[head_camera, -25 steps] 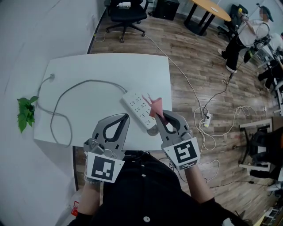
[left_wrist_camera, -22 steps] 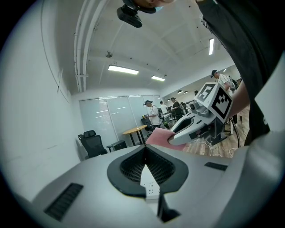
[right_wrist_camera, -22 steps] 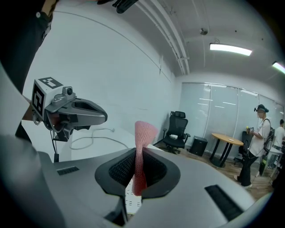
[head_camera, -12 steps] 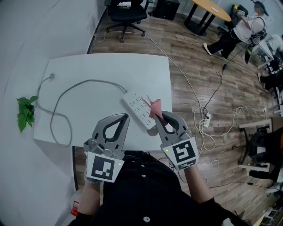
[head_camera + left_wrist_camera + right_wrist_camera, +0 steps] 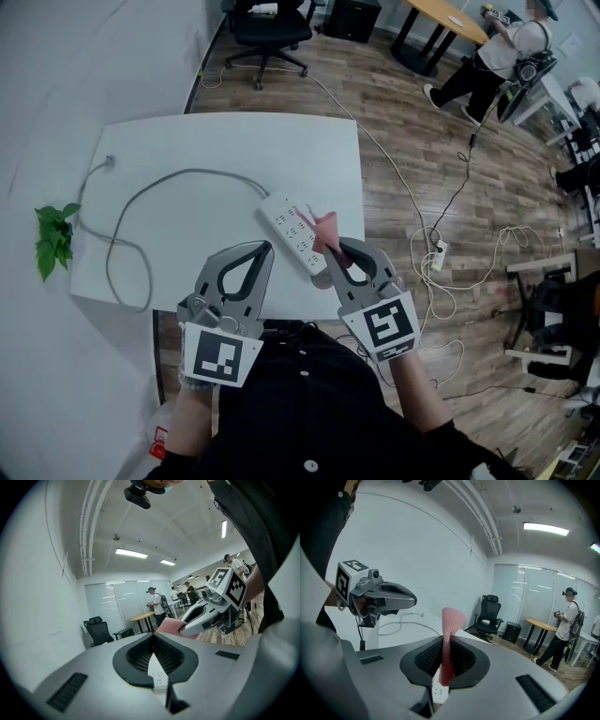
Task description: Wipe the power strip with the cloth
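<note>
The right gripper (image 5: 330, 255) pinches the pink mesh cloth (image 5: 325, 228), right over the long white plastic power strip (image 5: 291, 223) under its tips. The left gripper (image 5: 268, 249), beside it, is pressed together on nothing. Wiping looks hardly begun.

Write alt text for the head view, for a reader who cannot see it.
The right gripper, shut on a pink cloth, holds it over the near end of a white power strip on a white table. The left gripper is beside it, shut and empty. The strip's grey cable loops toward the table's left edge.
</note>
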A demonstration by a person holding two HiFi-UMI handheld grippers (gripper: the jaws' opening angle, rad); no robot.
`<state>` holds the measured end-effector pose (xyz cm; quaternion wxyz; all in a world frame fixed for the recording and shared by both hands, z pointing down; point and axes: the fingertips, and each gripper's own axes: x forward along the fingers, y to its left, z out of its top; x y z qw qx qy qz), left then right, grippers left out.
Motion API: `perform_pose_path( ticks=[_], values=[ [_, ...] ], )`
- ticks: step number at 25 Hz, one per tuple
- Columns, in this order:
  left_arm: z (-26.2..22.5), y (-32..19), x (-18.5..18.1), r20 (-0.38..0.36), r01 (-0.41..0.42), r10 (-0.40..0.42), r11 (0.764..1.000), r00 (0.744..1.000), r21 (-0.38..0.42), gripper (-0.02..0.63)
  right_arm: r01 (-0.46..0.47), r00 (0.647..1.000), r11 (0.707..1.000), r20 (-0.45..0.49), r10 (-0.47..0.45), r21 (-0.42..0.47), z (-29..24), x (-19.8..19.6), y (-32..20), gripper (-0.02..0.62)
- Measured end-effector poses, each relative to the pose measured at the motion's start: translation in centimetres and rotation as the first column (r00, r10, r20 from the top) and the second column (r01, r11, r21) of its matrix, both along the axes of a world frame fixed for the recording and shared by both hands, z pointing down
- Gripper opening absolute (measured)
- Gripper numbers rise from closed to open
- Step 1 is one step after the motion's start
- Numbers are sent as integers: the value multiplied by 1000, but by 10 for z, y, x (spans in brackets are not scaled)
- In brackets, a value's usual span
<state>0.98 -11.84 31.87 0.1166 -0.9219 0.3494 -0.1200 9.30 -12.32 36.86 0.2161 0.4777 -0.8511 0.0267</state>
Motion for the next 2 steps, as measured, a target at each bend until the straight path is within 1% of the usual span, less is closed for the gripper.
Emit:
perform_pose_path(
  ticks=[2],
  values=[
    [0,0,0,-2,-1,1,1000,1000,1,14,0,1000,1000,-1,0,-3,0,0,0,51]
  ],
)
